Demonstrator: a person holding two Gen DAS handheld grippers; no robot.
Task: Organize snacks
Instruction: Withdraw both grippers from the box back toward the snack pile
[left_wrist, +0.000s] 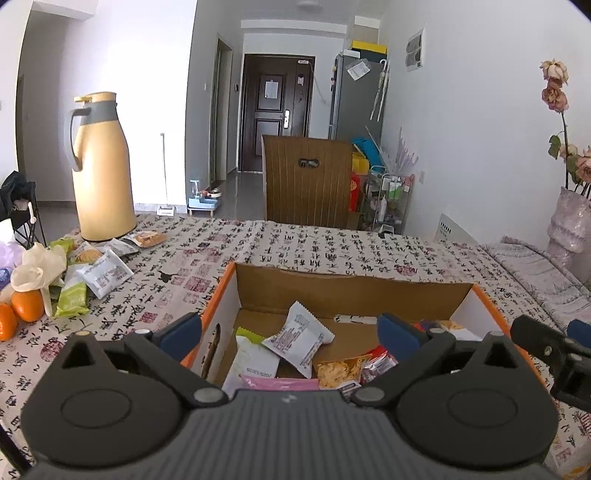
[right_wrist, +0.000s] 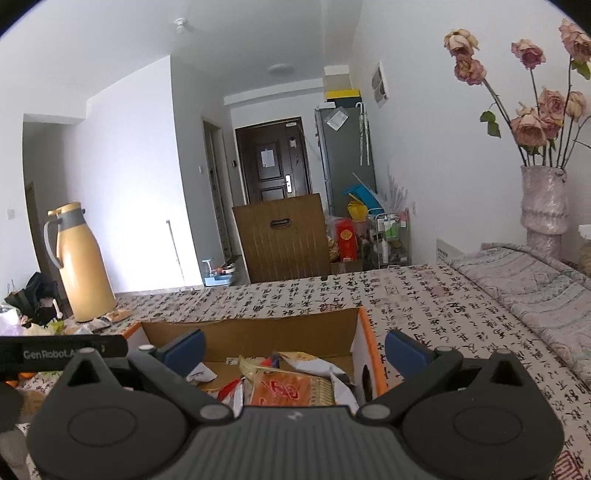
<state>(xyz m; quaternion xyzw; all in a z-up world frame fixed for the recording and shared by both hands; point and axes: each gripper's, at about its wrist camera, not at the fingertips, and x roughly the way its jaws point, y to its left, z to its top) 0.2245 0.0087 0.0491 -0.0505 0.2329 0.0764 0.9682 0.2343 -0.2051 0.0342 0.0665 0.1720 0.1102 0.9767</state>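
Both grippers hang over the cardboard box (left_wrist: 354, 286) right now, and both are empty. The left gripper (left_wrist: 290, 326) has its jaws spread wide, nothing between the blue pads, and below it lies a white packet (left_wrist: 299, 334) resting tilted on the pile inside the box. The right gripper (right_wrist: 295, 349) is just as wide, also holding nothing, poised above an orange-red packet (right_wrist: 290, 391) on the box's right side.

So this looks like the moment between deliveries: the box already carries a good heap of snacks, and neither gripper has a load. By my reading the task is well along but not finished, because a cluster of loose snack packets (left_wrist: 99, 266) sits on the patterned surface (left_wrist: 295, 243), off to the left at the foot of the yellow thermos (left_wrist: 101, 166). Green packets (left_wrist: 72, 295) lie beside the oranges (left_wrist: 26, 306) there too.

The next move, I would judge, belongs to the left gripper: swing away from the box toward that cluster, come down on one packet with the jaws kept wide, and close on its flat edge. The packets overlap, so picking a single one cleanly calls for care.
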